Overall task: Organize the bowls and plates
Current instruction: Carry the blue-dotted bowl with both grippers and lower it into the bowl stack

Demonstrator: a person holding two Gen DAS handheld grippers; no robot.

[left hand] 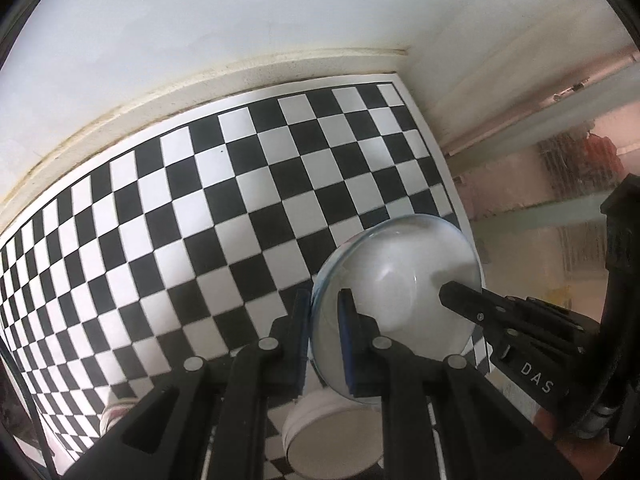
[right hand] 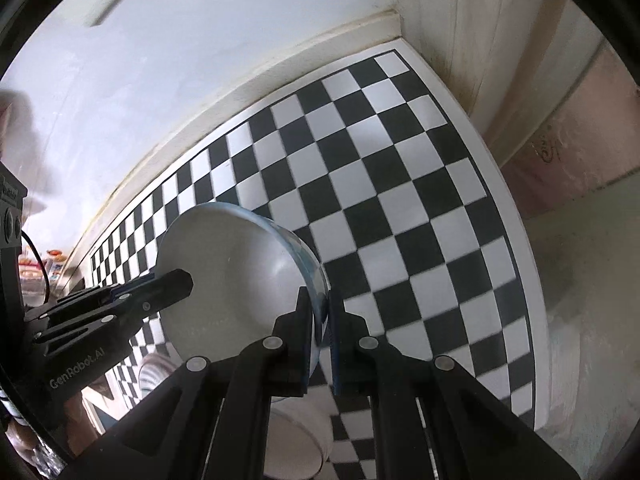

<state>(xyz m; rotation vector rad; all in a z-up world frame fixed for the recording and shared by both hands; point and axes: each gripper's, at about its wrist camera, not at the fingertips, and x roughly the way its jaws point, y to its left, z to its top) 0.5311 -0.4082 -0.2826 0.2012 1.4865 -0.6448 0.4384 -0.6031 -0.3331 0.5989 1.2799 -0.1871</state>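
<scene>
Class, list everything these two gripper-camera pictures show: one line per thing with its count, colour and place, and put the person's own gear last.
bowl: one, white with a bluish rim, held tilted above the mat, pinched at opposite rim edges by both grippers.
round white dish: one, on the mat below the held bowl; mostly hidden.
checkered mat: one, black and white, covering the counter up to the wall.
wall: white, behind the mat.
left gripper: one, black with blue pads, shut on the bowl's rim.
right gripper: one, black with blue pads, shut on the opposite rim.
</scene>
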